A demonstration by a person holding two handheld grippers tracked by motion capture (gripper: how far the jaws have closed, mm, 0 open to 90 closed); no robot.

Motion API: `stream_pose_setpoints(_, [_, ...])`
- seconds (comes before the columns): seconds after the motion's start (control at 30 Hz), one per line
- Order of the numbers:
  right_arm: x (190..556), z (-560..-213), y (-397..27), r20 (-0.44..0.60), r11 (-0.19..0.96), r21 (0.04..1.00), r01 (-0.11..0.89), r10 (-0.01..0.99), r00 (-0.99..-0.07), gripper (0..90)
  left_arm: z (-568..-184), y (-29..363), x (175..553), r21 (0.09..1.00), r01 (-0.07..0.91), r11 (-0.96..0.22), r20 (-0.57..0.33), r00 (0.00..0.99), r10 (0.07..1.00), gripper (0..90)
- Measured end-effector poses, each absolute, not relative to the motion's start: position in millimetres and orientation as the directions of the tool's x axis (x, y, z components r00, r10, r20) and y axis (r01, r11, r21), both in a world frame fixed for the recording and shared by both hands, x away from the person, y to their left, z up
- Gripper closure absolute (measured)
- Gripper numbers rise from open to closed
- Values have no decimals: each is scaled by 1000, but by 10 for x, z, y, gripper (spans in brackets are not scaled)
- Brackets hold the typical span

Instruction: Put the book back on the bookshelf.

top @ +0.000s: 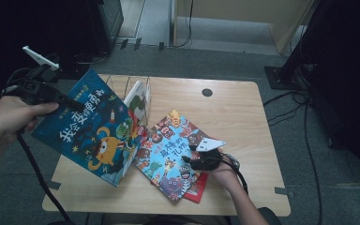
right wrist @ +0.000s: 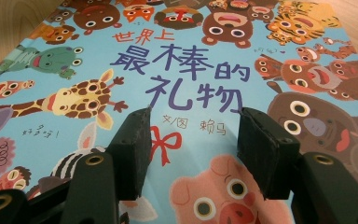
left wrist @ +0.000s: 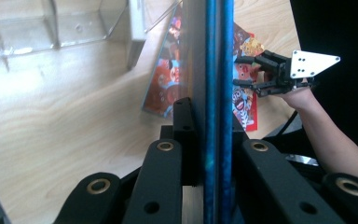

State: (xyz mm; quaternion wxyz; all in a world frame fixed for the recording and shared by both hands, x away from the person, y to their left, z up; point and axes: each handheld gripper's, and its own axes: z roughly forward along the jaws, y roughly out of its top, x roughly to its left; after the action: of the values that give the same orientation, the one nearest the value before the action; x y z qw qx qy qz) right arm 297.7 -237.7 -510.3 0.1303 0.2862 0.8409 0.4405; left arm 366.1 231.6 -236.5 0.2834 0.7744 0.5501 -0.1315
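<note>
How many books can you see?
4: a dark blue book held up in the left gripper, a white one standing in the clear rack, an animal book flat on the table, a red one beneath it. More may be hidden.

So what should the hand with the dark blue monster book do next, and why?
Probably carry the dark blue book over to the clear rack at the back of the table and slide it in upright. The left gripper is shut on its edge and holds it up off the table, and the rack has a free slot beside the one book standing there.

Clear rack [top: 129, 86] on wooden table [top: 234, 108], possibly holding a book.
</note>
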Motion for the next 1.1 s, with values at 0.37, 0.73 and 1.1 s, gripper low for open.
stream_pose_setpoints(0.37, [2983, -5104, -2381, 28, 448, 816, 364, 598, -801, 466, -2352, 2694, 3513, 297, 937, -183, -484, 313, 817, 835])
stream_pose_setpoints(0.73, [2985, -5104, -2383, 27, 449, 817, 363, 598, -801, 468, -2349, 3016, 3432, 274, 953, -127, -475, 249, 844, 833])
stream_pose_setpoints(1.1, [2986, -5110, -2390, 29, 445, 820, 359, 594, -804, 471, -2475, 3201, 3601, 257, 963, -75, -463, 191, 865, 834])
